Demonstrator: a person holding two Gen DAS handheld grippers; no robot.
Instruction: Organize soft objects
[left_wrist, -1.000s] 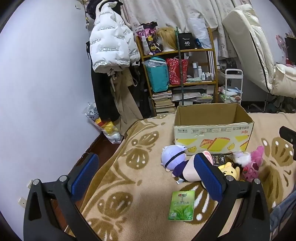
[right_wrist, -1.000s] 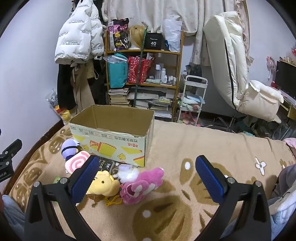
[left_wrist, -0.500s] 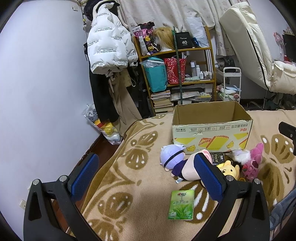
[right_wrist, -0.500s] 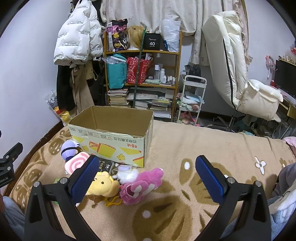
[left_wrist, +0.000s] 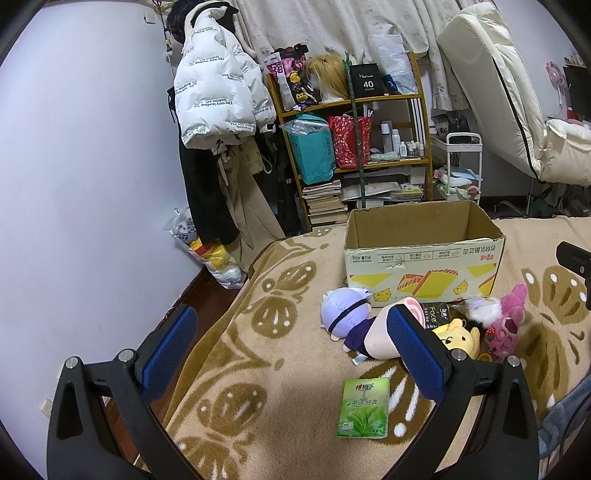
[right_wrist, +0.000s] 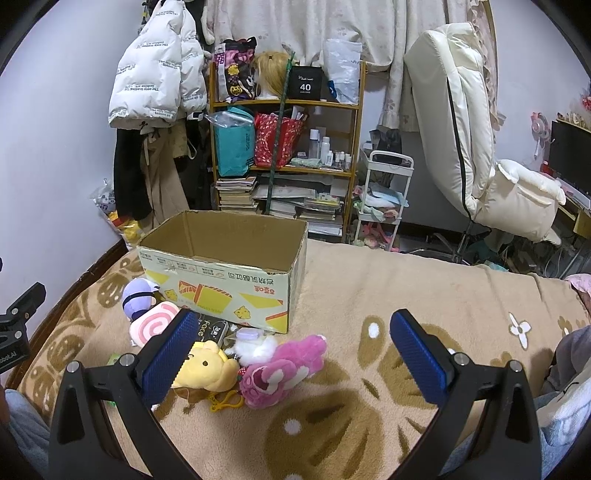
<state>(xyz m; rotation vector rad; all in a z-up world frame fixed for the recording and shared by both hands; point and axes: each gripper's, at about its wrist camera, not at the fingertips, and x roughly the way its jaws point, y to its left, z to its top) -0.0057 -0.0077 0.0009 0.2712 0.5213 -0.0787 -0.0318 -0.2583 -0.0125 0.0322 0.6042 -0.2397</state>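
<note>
While both tools (left_wrist: 291, 354) (right_wrist: 295, 354) hover spread wide, empty, plush toys (right_wrist: 273, 369) just beyond, cardboard box (right_wrist: 225, 273) behind.

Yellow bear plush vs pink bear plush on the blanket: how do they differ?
The yellow bear plush is smooth and rounded; the pink bear plush is shaggy and longer, stretched out toward the right. The yellow one has a yellow clip loop at its near side; none shows on the pink one. The yellow one is partly hidden behind the right gripper; the pink one is in full view. Both lie outside the cardboard box, touching each other.

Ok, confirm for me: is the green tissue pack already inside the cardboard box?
No, the green tissue pack lies on the blanket, apart from the cardboard box.
</note>
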